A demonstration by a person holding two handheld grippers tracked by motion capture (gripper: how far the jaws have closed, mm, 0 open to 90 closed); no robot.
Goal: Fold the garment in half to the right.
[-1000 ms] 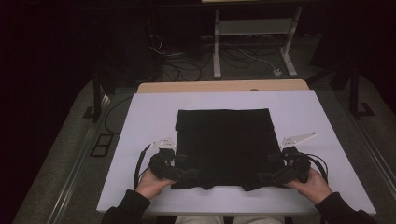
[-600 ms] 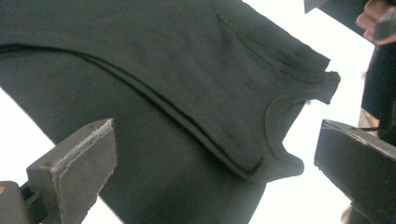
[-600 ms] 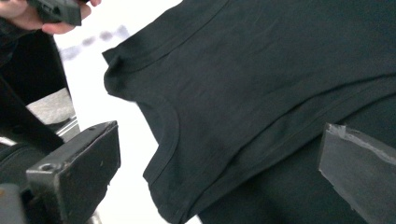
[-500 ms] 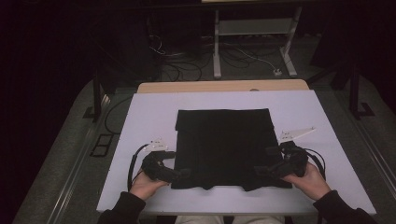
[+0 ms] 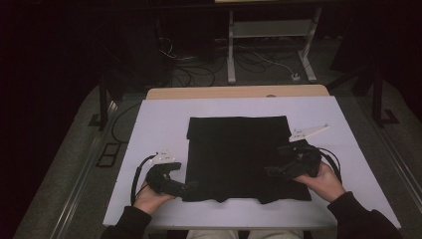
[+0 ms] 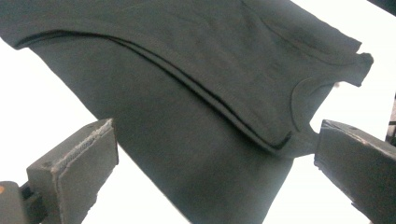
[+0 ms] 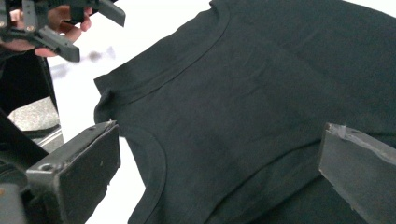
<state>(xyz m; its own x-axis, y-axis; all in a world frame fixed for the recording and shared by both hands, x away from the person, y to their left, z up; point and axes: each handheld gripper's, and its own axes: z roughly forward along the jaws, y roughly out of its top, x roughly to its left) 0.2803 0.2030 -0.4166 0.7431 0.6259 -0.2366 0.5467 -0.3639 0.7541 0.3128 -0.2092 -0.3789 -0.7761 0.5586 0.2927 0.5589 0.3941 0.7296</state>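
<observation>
The folded black tank top (image 5: 239, 157) is lying flat in the middle of the white table (image 5: 164, 114), neckline and straps pointing at the person, hem at the far side. White table is showing on every side of it. The left gripper (image 5: 186, 187) is sitting at the near left corner, jaws spread, gripping nothing. The right gripper (image 5: 271, 171) is hovering over the right part, jaws also apart.

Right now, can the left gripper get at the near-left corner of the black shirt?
Probably yes. The left gripper sits open right at the shirt's near-left corner, jaws spread either side of the shoulder strap; nothing lies between on the white table.
</observation>
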